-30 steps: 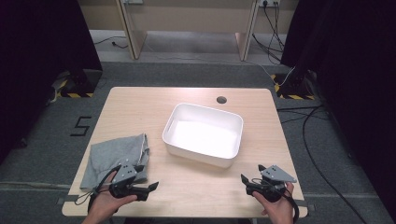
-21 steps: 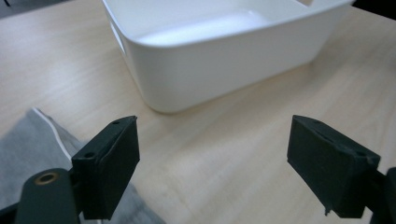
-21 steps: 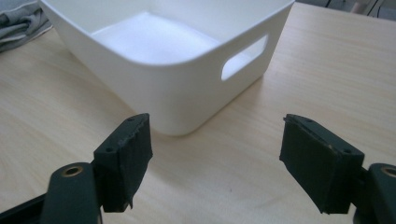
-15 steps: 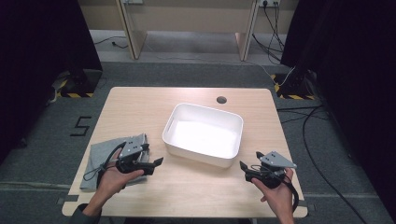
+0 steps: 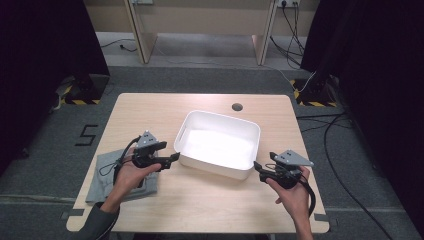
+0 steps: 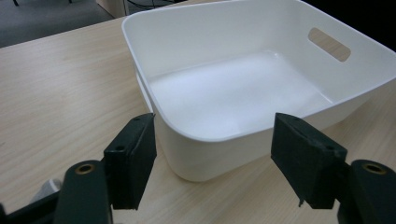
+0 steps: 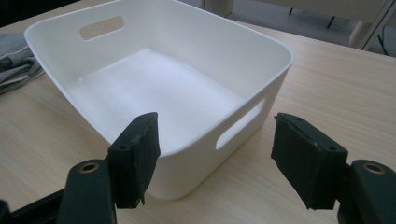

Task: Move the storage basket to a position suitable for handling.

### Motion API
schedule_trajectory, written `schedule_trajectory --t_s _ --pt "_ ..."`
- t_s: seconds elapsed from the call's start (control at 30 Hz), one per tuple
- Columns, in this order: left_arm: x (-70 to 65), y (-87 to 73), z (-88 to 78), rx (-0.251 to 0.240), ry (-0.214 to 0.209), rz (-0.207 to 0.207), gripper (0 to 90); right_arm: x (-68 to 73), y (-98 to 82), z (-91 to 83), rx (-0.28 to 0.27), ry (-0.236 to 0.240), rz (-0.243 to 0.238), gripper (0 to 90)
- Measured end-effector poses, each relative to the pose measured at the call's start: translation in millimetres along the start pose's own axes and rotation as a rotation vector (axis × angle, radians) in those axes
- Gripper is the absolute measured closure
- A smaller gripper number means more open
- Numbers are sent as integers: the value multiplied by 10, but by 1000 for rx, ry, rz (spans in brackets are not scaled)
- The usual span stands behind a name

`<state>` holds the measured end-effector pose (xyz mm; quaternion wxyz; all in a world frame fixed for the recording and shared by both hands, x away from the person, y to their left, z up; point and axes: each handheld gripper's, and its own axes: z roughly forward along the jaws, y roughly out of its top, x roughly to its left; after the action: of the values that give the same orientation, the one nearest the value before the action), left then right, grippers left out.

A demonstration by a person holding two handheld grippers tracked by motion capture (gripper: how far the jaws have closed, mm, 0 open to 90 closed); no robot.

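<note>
The light wooden surface (image 5: 200, 205) is the largest thing here, a rectangular top with a small dark round hole (image 5: 237, 107) near its far edge. Around it lies grey carpeted floor (image 5: 45, 150), on which a painted "5" (image 5: 86, 135) sits to the left of the surface.

On the middle of the surface stands the white plastic bin (image 5: 200, 122), a rectangular tub with rounded corners and slot handles cut into its short walls. It stands upright with nothing lying inside it.

At the near left of the surface lies a folded grey cloth (image 5: 102, 170), partly under the person's left forearm. In the right hand-held gripper's view a corner of this cloth shows beyond the far side of the bin.

The left hand-held gripper (image 5: 172, 159) hangs just beside the bin's near left corner, its black jaws pointing right toward the bin wall. Its jaws have just been closing, yet they stand spread with nothing between the pads; in its own view the bin's corner lies ahead of them, apart from the pads.

The right hand-held gripper (image 5: 258, 166) is held just off the bin's near right corner, jaws pointing left toward it. Its jaws too have just been closing and are spread, pinching nothing; in its own view the slot-handled end wall of the bin lies ahead between the two pads, not touched by either.
</note>
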<state>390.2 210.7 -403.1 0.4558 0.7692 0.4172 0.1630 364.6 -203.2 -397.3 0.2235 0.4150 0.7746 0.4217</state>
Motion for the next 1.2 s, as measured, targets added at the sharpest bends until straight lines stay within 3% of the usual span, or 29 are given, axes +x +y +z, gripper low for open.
schedule_trajectory --t_s 0.27,0.47,0.6,0.67,0.87,1.1,1.2 --pt "152 20 192 10 21 -29 355 65 22 223 40 40 -6 359" --pt "209 -51 275 21 7 -36 481 43 22 344 64 43 -6 399" --pt "163 -53 273 15 9 -12 551 34 15 415 88 33 -23 421" --pt "153 -73 281 1 8 -23 579 16 22 437 91 26 -29 435" --pt "60 -82 226 22 33 22 581 -66 32 489 93 30 -9 455" --pt "-61 -141 131 43 7 35 564 -129 20 581 123 17 -11 509" --pt "-88 -140 120 40 1 64 562 -145 3 614 113 23 2 520"
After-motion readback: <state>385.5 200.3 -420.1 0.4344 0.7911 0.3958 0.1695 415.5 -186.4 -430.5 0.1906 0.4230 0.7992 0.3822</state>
